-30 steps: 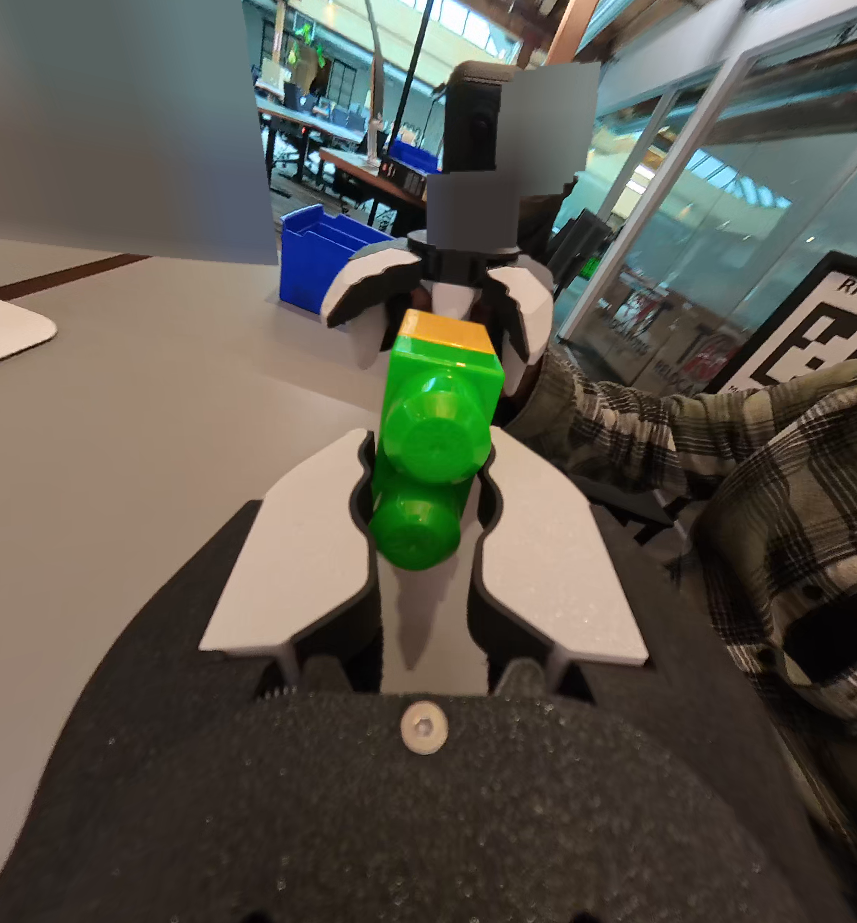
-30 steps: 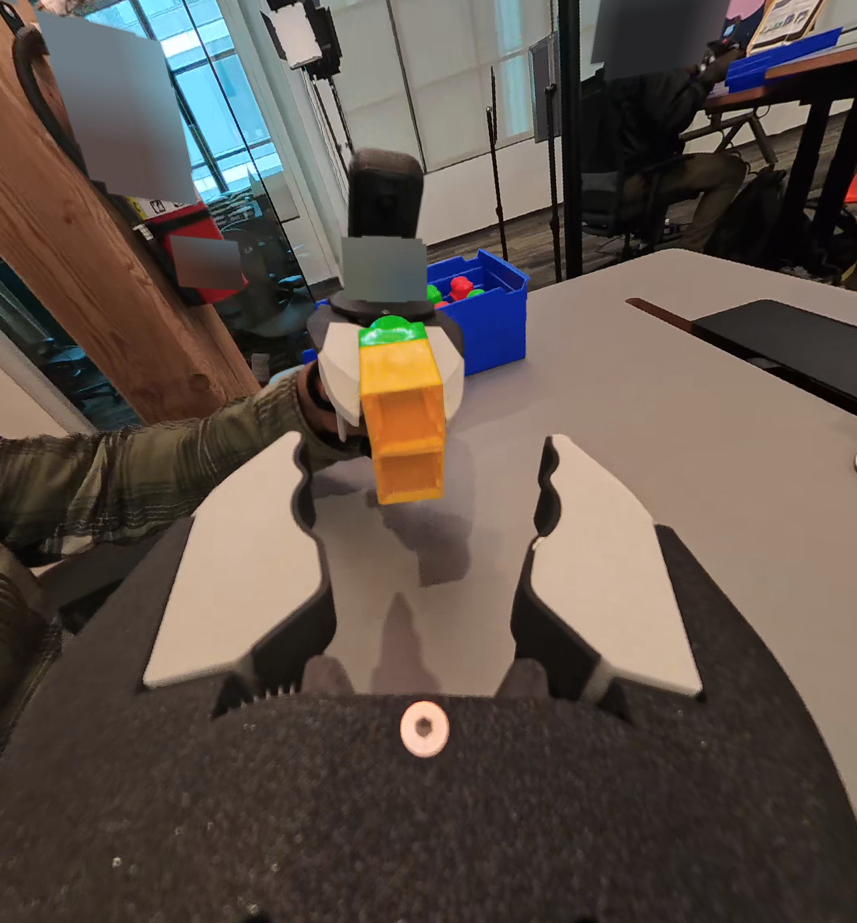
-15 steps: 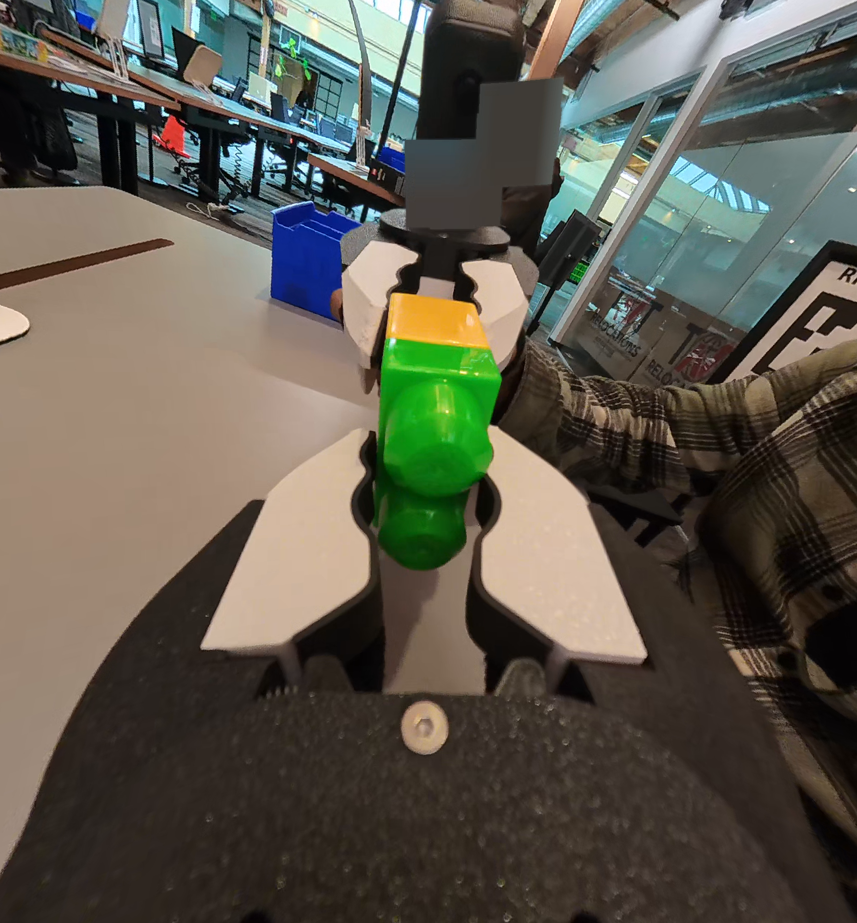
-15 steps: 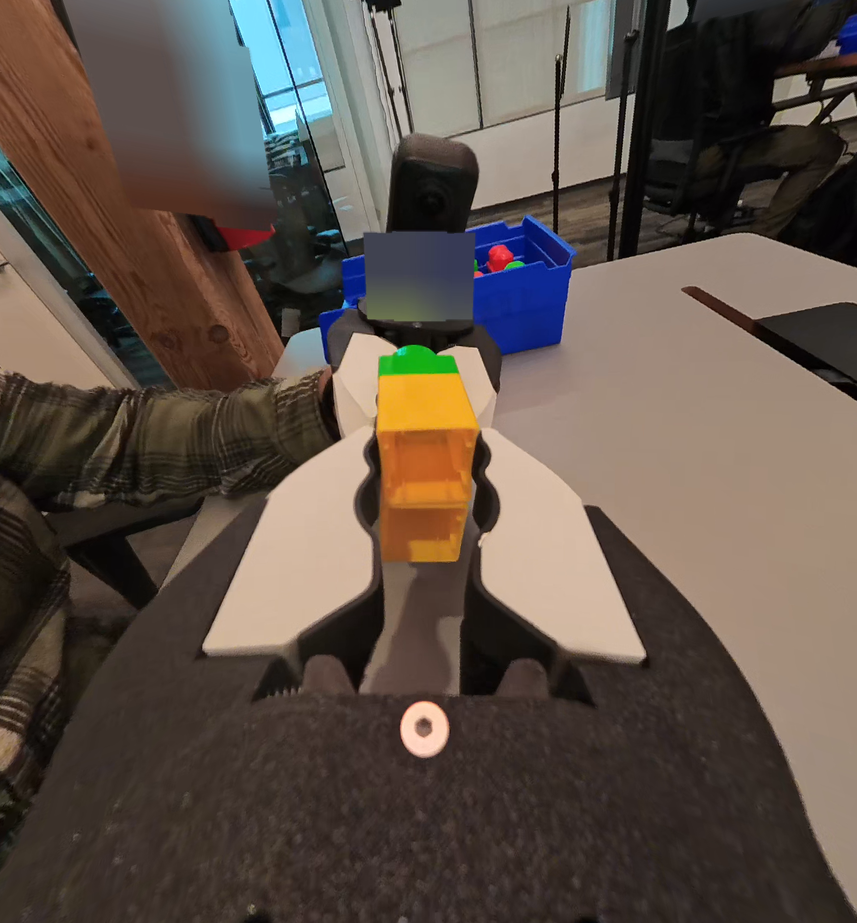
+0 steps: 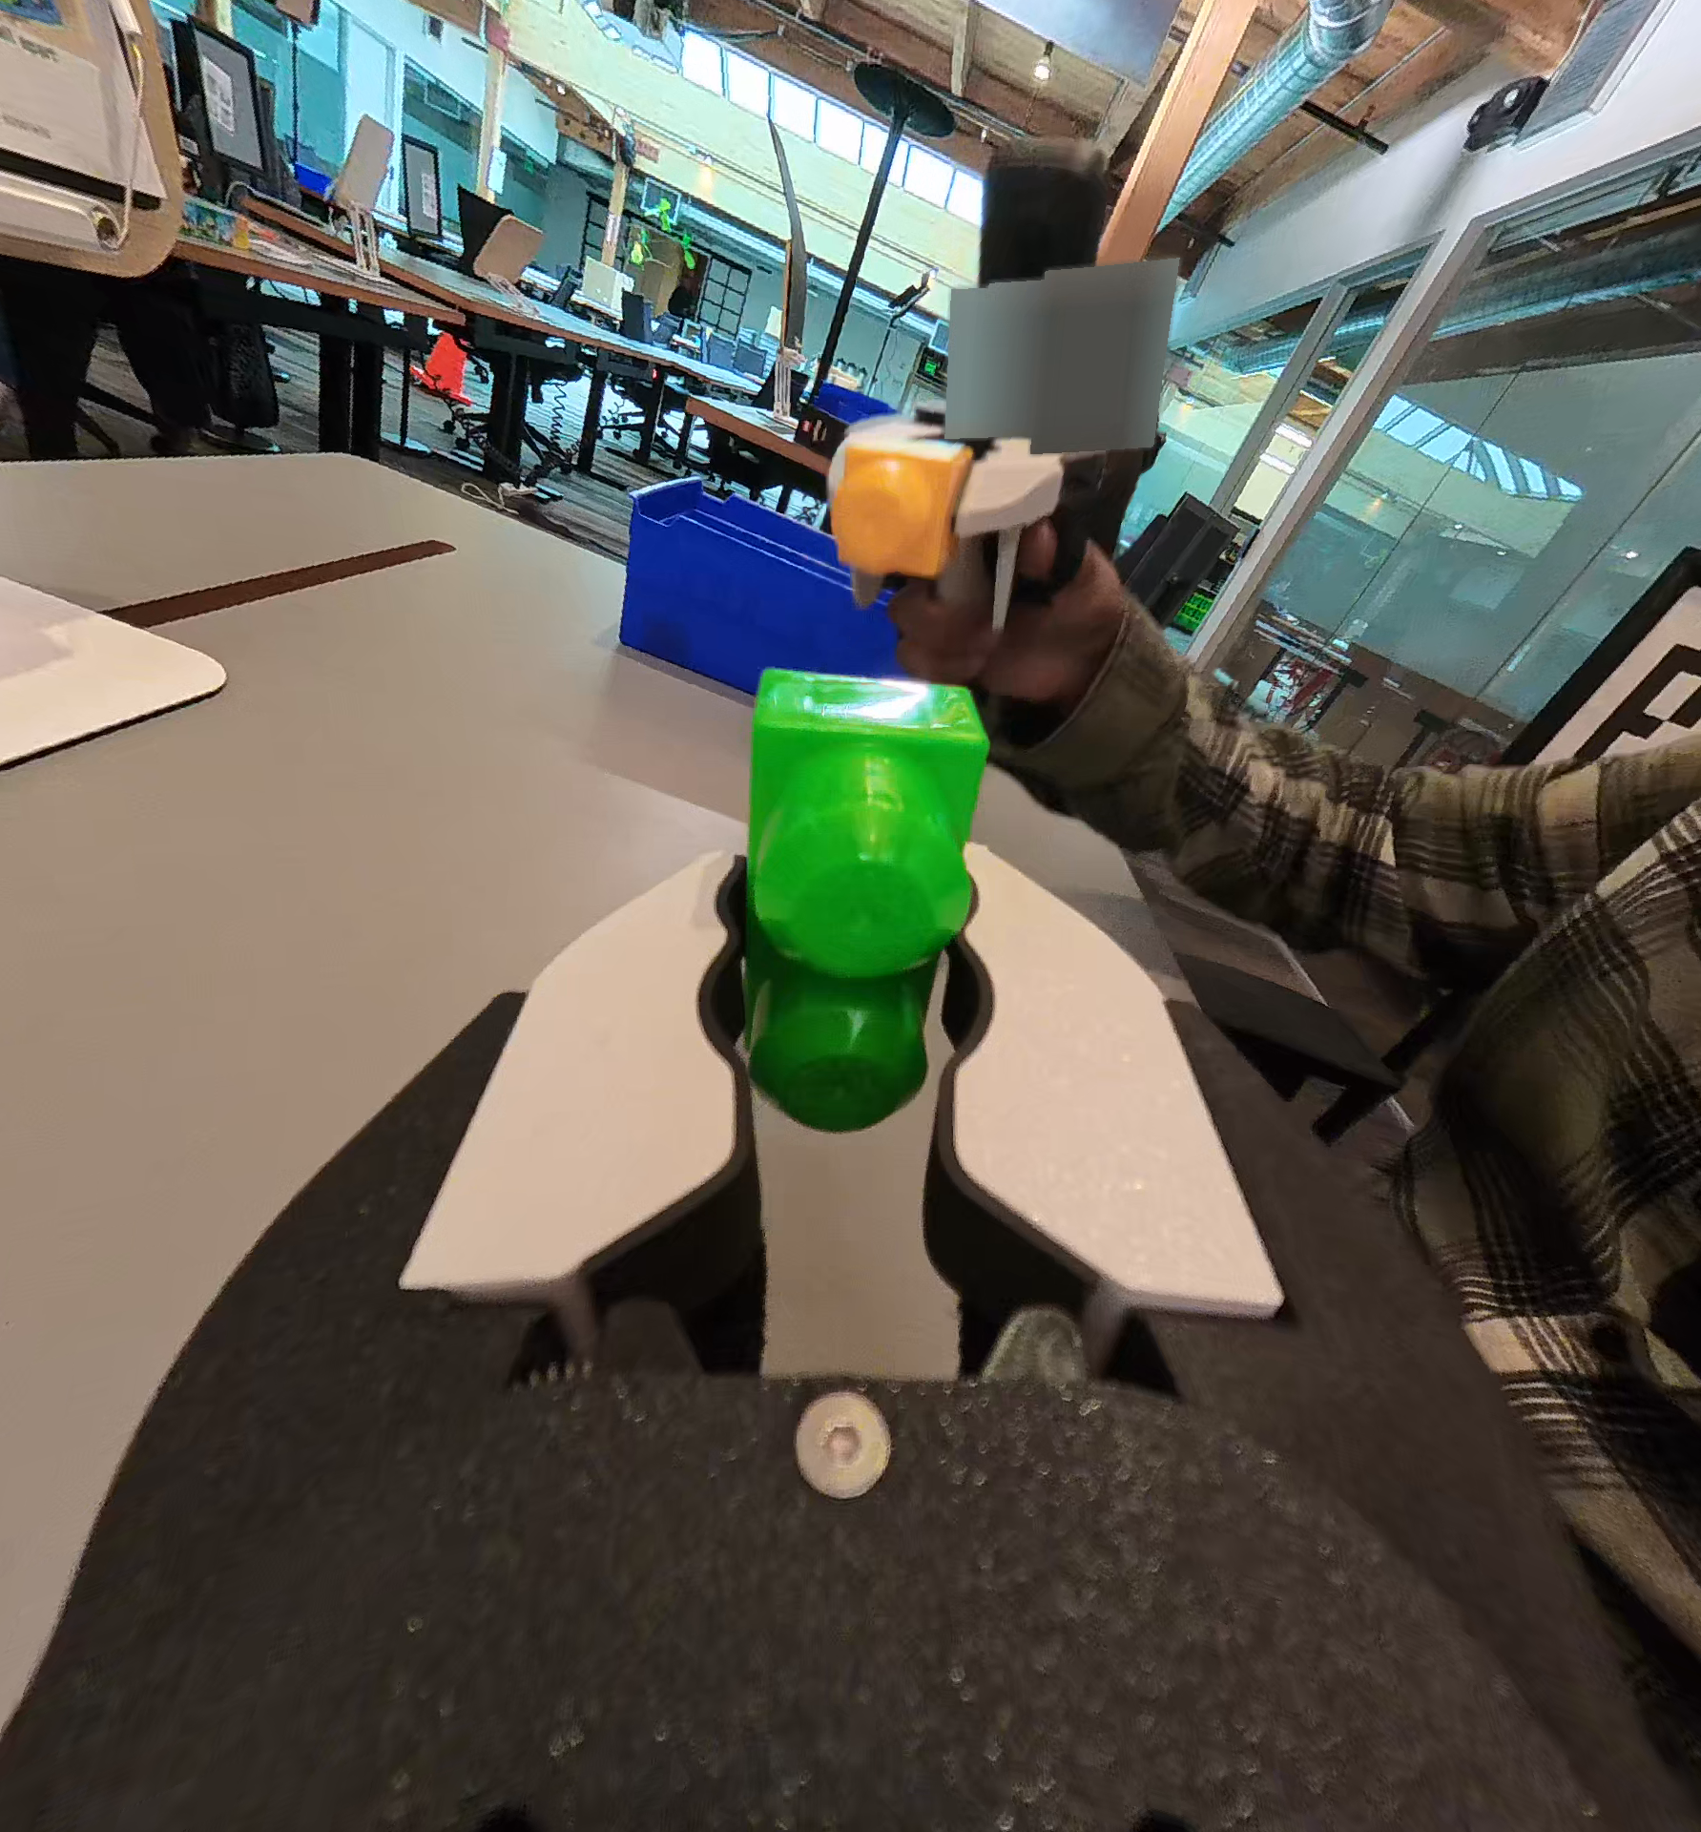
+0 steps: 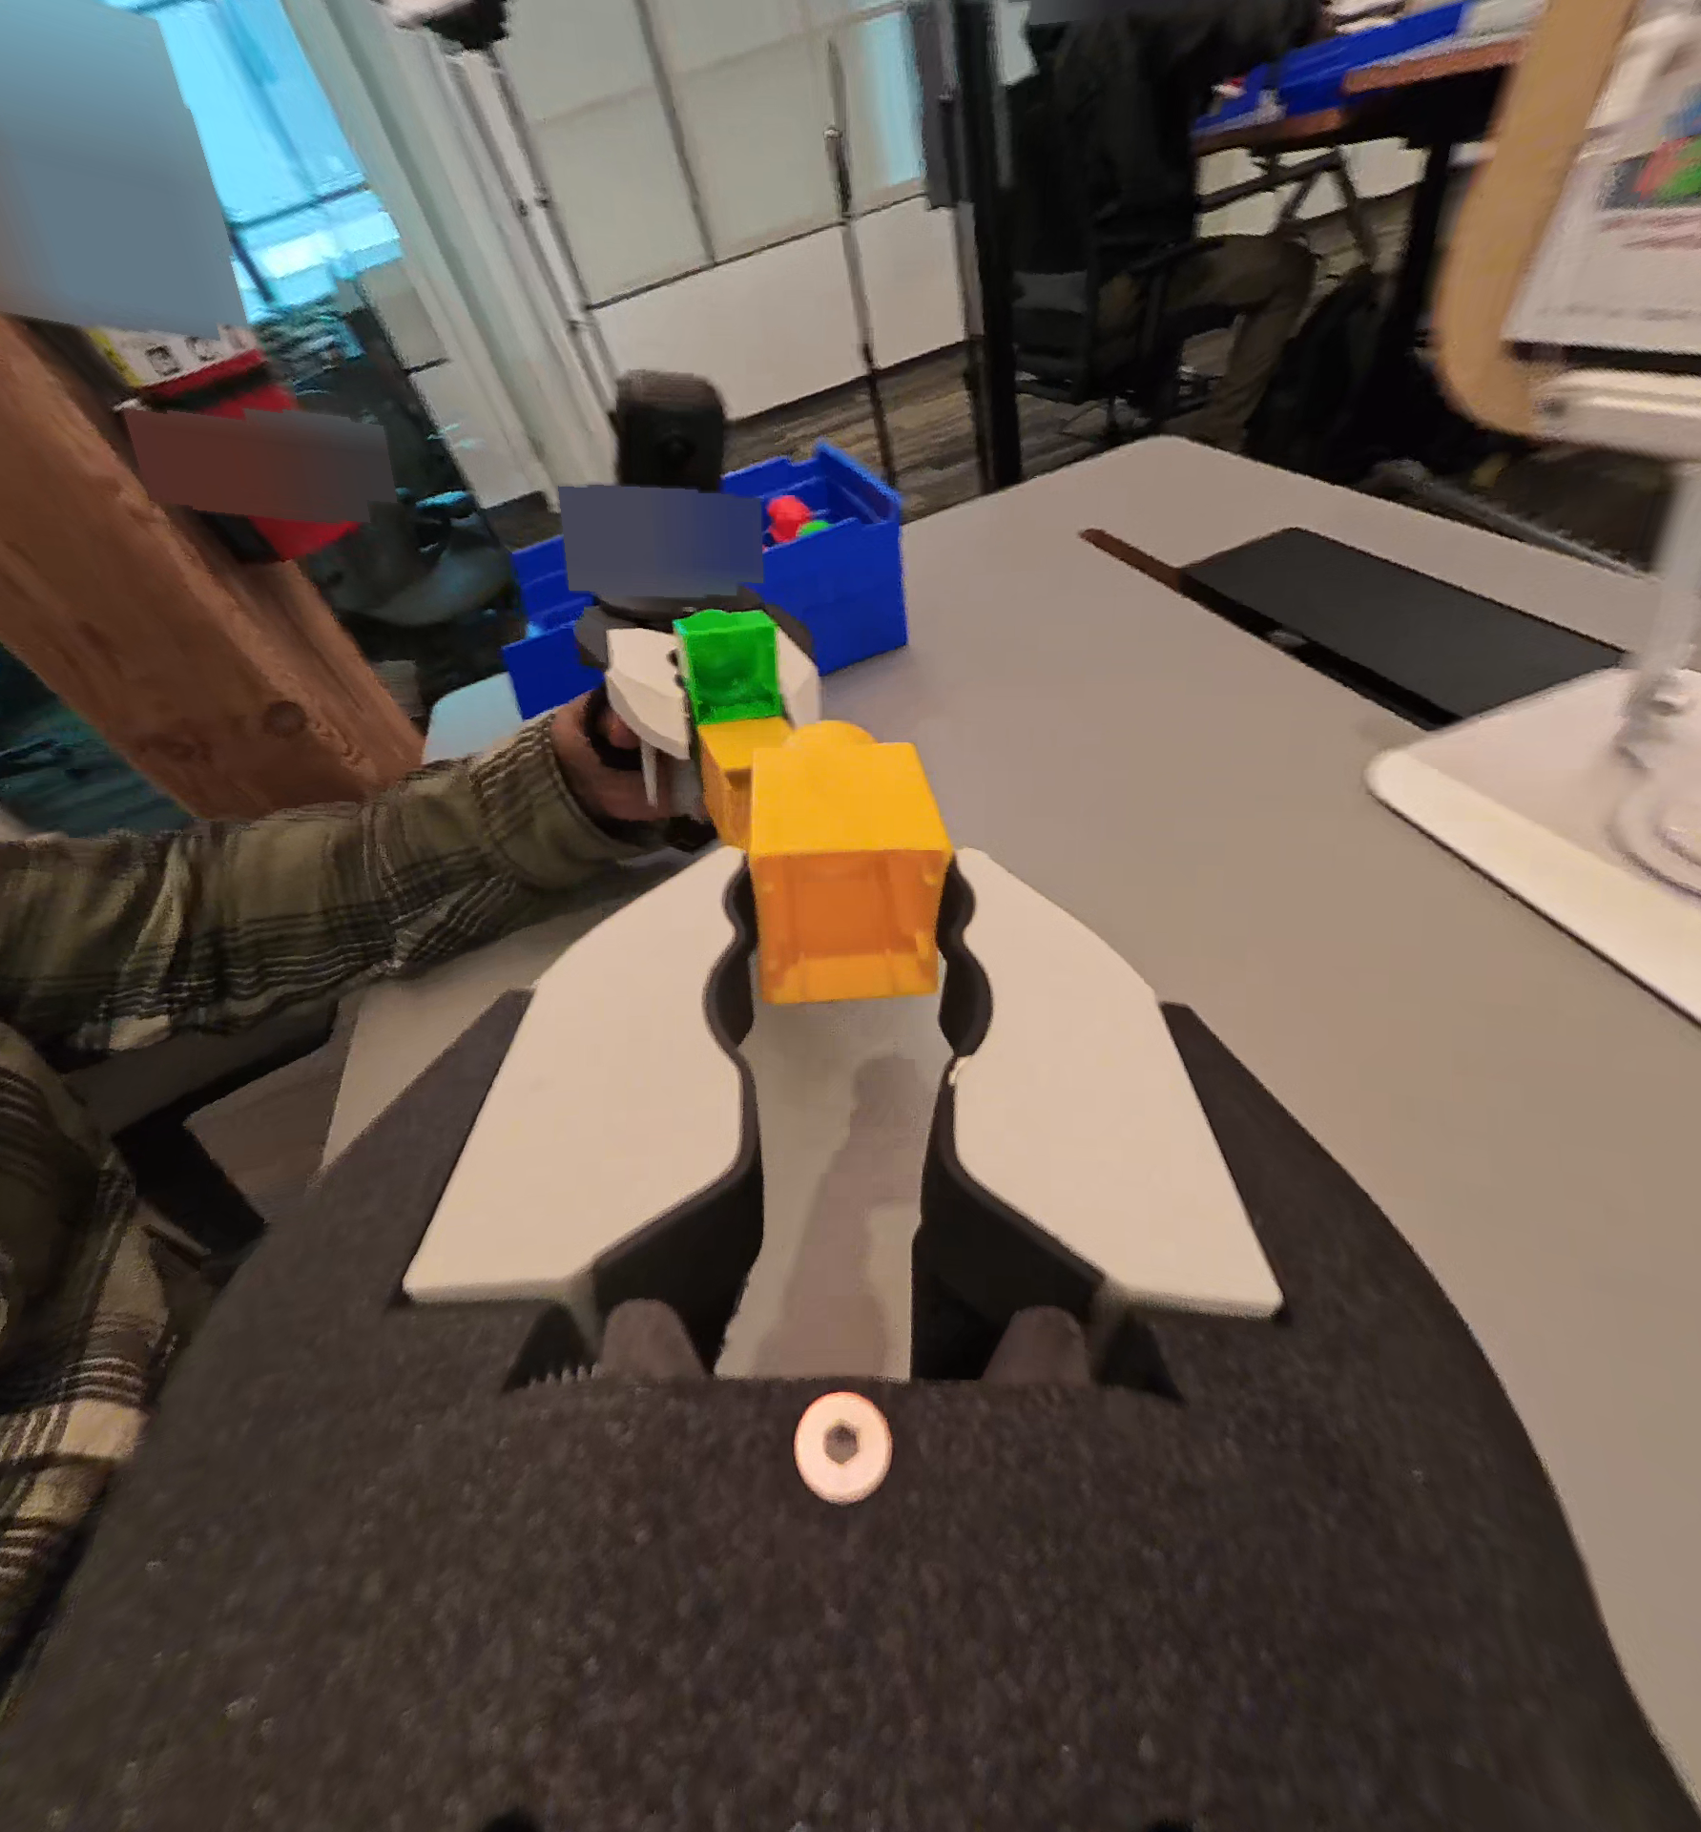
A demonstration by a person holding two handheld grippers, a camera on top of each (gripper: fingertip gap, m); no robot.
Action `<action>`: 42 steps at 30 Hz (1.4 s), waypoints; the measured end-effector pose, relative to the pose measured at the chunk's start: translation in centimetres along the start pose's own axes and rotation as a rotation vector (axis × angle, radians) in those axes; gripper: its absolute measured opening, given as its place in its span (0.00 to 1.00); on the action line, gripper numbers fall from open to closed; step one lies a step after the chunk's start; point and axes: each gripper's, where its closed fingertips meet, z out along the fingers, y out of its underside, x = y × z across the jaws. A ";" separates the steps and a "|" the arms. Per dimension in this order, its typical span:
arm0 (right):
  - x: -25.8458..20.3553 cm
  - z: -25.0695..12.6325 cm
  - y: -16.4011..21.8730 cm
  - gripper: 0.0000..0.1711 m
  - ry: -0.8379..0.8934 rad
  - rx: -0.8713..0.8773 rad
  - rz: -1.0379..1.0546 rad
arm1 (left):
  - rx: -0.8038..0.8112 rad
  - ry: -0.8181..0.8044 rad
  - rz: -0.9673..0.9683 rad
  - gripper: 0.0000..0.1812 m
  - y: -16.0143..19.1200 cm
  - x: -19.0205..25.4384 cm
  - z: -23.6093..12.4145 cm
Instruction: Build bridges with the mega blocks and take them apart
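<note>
Mega blocks sit in both tools above the grey tabletop (image 5: 331,793), separated, so this looks like the take-apart phase. Blue plastic bin (image 6: 826,585) at the far edge holds spare pieces, blurred. Left gripper (image 5: 851,952) pinches the green two-stud plastic block (image 5: 861,843) by its flat sides; right gripper (image 6: 846,942) pinches the orange hollow-bottomed plastic block (image 6: 841,882) the same way. Judgement: rigid, light, glossy and probably slippery; grip across flat side walls near the middle, not on rounded studs.
</note>
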 end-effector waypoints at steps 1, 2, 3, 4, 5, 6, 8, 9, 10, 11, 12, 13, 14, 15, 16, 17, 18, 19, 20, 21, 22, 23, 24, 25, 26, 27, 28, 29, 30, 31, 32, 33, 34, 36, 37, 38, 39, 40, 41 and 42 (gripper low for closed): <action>0.7 -2.0 -0.4 0.20 0.061 -0.016 0.000 | 0.003 -0.005 0.004 0.21 -0.1 0.0 -0.1; 1.6 -4.4 -0.7 0.20 0.132 -0.040 -0.005 | 0.009 -0.005 0.006 0.20 -0.2 0.1 -0.2; 2.7 -7.1 -0.9 0.20 0.216 -0.072 -0.002 | 0.015 -0.004 0.008 0.20 -0.4 0.2 -0.3; 4.1 -10.3 -1.0 0.20 0.310 -0.104 0.014 | 0.017 -0.006 0.014 0.21 -0.5 0.2 -0.4; 5.7 -13.8 -0.8 0.20 0.407 -0.139 0.042 | 0.016 -0.008 0.022 0.21 -0.6 0.4 -0.4; 7.2 -17.4 -0.3 0.20 0.506 -0.177 0.073 | 0.017 -0.007 0.027 0.21 -0.7 0.5 -0.3; 10.1 -24.7 1.3 0.20 0.710 -0.253 0.133 | 0.012 -0.001 0.034 0.21 -0.8 0.8 -0.2; 11.1 -27.6 2.5 0.20 0.776 -0.289 0.174 | 0.006 -0.002 0.038 0.21 -0.8 0.9 0.0; 11.9 -30.0 3.7 0.21 0.829 -0.308 0.219 | 0.002 -0.002 0.041 0.21 -0.7 0.9 0.1; 12.6 -31.8 5.0 0.21 0.864 -0.323 0.264 | 0.000 0.000 0.042 0.21 -0.7 1.0 0.1; 13.1 -33.1 6.5 0.21 0.881 -0.345 0.313 | -0.001 0.001 0.041 0.21 -0.6 1.0 0.2; 13.6 -33.8 8.0 0.21 0.890 -0.367 0.356 | -0.002 0.001 0.040 0.21 -0.6 0.9 0.2; 14.0 -34.2 9.4 0.20 0.894 -0.388 0.386 | -0.003 -0.001 0.039 0.21 -0.5 0.9 0.2; 14.3 -34.5 10.7 0.21 0.897 -0.418 0.413 | -0.004 -0.003 0.035 0.21 -0.4 0.7 0.2; 14.7 -34.7 11.8 0.21 0.908 -0.448 0.427 | -0.005 -0.003 0.030 0.21 -0.3 0.6 0.2; 15.0 -34.8 12.8 0.21 0.915 -0.474 0.433 | -0.006 -0.003 0.026 0.21 -0.3 0.6 0.2; 15.3 -34.9 13.7 0.21 0.919 -0.496 0.443 | -0.007 -0.002 0.024 0.21 -0.2 0.5 0.2; 15.5 -35.0 14.4 0.21 0.919 -0.505 0.453 | -0.009 -0.003 0.024 0.21 -0.2 0.5 0.2; 15.7 -35.0 14.7 0.22 0.918 -0.496 0.454 | -0.010 -0.005 0.025 0.21 -0.1 0.5 0.2; 15.9 -35.1 14.6 0.31 0.928 -0.478 0.450 | -0.010 -0.006 0.024 0.21 -0.1 0.5 0.2; 15.9 -35.4 14.5 0.40 0.936 -0.472 0.447 | -0.010 -0.007 0.022 0.21 -0.1 0.5 0.1; 15.8 -35.7 14.1 0.44 0.944 -0.475 0.435 | -0.010 -0.007 0.021 0.21 -0.1 0.4 0.1; 15.5 -36.0 13.3 0.45 0.955 -0.472 0.407 | -0.010 -0.008 0.019 0.21 -0.1 0.4 0.1; 15.3 -36.3 11.9 0.46 0.973 -0.453 0.367 | -0.009 -0.008 0.018 0.21 -0.1 0.3 0.0; 14.8 -36.5 10.1 0.45 0.987 -0.423 0.316 | -0.008 -0.006 0.016 0.21 -0.1 0.3 0.0; 14.3 -36.3 8.0 0.45 0.991 -0.389 0.258 | -0.008 -0.003 0.016 0.21 -0.1 0.4 0.0; 13.5 -35.7 5.8 0.46 0.983 -0.356 0.195 | -0.007 0.000 0.015 0.21 -0.1 0.4 0.0; 12.6 -34.6 3.7 0.47 0.966 -0.324 0.131 | -0.008 0.002 0.015 0.21 -0.1 0.4 0.1; 11.6 -33.0 1.7 0.50 0.936 -0.295 0.064 | -0.008 0.004 0.016 0.21 -0.2 0.5 0.1; 10.5 -31.0 0.1 0.51 0.892 -0.274 0.002 | -0.006 0.007 0.017 0.21 -0.2 0.5 0.2; 9.2 -28.4 -1.2 0.52 0.825 -0.252 -0.054 | -0.004 0.011 0.016 0.21 -0.2 0.6 0.2; 7.9 -25.6 -2.0 0.52 0.749 -0.234 -0.098 | -0.003 0.013 0.014 0.21 -0.2 0.6 0.3; 6.6 -22.5 -2.5 0.53 0.669 -0.219 -0.138 | -0.003 0.015 0.014 0.21 -0.2 0.7 0.4; 4.1 -16.0 -2.4 0.53 0.487 -0.182 -0.187 | -0.002 0.022 0.014 0.21 -0.2 0.8 0.5; 2.7 -12.7 -1.8 0.53 0.383 -0.164 -0.189 | 0.000 0.026 0.013 0.21 -0.2 0.8 0.6; 1.5 -9.5 -1.1 0.52 0.285 -0.141 -0.188 | 0.001 0.028 0.014 0.21 -0.2 0.9 0.6; 0.4 -6.6 -0.4 0.52 0.201 -0.120 -0.185 | 0.003 0.029 0.016 0.21 -0.2 0.9 0.6; -0.5 -4.0 0.2 0.51 0.138 -0.097 -0.188 | 0.008 0.031 0.016 0.21 -0.3 0.9 0.5; -1.1 -1.7 0.9 0.50 0.091 -0.077 -0.197 | 0.014 0.037 0.013 0.21 -0.4 1.0 0.5; -1.7 0.4 1.4 0.50 0.050 -0.062 -0.196 | 0.018 0.041 0.011 0.21 -0.4 1.0 0.5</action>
